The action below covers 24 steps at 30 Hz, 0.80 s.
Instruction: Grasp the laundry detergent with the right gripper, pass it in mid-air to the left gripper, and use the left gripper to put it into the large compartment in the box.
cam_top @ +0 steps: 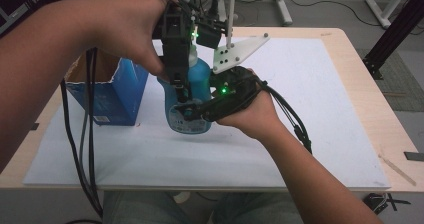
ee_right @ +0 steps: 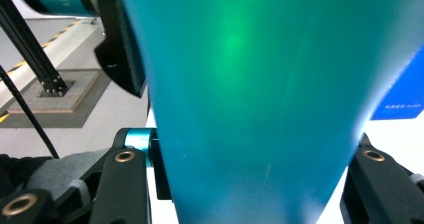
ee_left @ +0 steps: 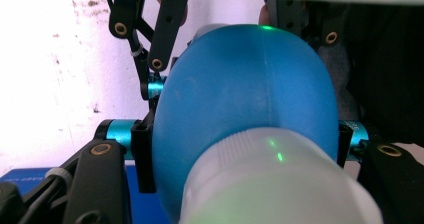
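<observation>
In the high view we see a blue bottle [cam_top: 192, 96] just left of the frame's centre, standing over a white mat [cam_top: 310, 114] that covers the wooden table [cam_top: 350, 49]. The left gripper [cam_top: 181, 91] comes down onto it from the upper left of the frame, its jaws pointing downward along the bottle's upper half. The right gripper [cam_top: 192, 115] reaches in from the right of centre, level, and meets the bottle's lower body at the label.

In the left gripper view the bottle [ee_left: 245, 99] sits in the middle of the frame, pressed between that gripper's own black jaws at the left and right edges of its rounded shoulder, so we read this gripper as clamped on the bottle. The white cap [ee_left: 272, 184] bulges toward the camera at the lower centre.

In the right gripper view the bottle [ee_right: 260, 109] runs from top to bottom of the frame and narrows toward the lower edge, where both jaws press its sides: this gripper grips the bottle too.

The bottle is smooth, translucent blue plastic with a faint moulded seam, a pale label low on its front and green light glinting on it. A torn-open blue carton [cam_top: 107, 91] stands just to its left.
</observation>
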### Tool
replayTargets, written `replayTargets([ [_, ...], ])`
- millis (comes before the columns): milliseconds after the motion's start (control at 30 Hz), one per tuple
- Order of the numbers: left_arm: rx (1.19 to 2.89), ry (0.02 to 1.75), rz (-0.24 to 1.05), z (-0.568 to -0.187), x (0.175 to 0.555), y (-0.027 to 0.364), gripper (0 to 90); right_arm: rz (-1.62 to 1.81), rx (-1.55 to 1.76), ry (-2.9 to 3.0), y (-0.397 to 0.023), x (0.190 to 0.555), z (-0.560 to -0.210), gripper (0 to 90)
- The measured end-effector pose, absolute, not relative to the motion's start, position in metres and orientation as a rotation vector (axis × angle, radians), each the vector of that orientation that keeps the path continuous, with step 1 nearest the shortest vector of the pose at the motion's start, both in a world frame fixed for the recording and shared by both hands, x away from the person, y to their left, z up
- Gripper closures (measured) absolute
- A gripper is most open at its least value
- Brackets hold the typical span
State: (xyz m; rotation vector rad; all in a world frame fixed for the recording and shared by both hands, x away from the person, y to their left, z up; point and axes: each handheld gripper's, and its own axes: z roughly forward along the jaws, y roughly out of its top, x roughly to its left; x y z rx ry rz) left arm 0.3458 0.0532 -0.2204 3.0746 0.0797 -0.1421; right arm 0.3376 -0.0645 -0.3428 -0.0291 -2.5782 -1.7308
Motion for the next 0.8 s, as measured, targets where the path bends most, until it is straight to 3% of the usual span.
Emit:
replayTargets([
  [267,3.078,0.080,-0.162,-0.219,0.346,0.053,37.9,-1.654,-0.056,-2.658,-0.073,0.335,-0.347,23.8],
  [433,3.088,0.106,-0.162,-0.220,0.348,0.055,37.9,-1.637,-0.060,-2.676,-0.089,0.333,-0.344,18.8],
  [467,3.093,0.101,-0.164,-0.220,0.348,0.055,37.9,-1.628,-0.066,-2.695,-0.091,0.333,-0.343,13.5],
  [800,3.088,0.158,-0.163,-0.211,0.349,0.060,37.8,-1.557,-0.113,-2.782,-0.122,0.336,-0.330,11.5],
])
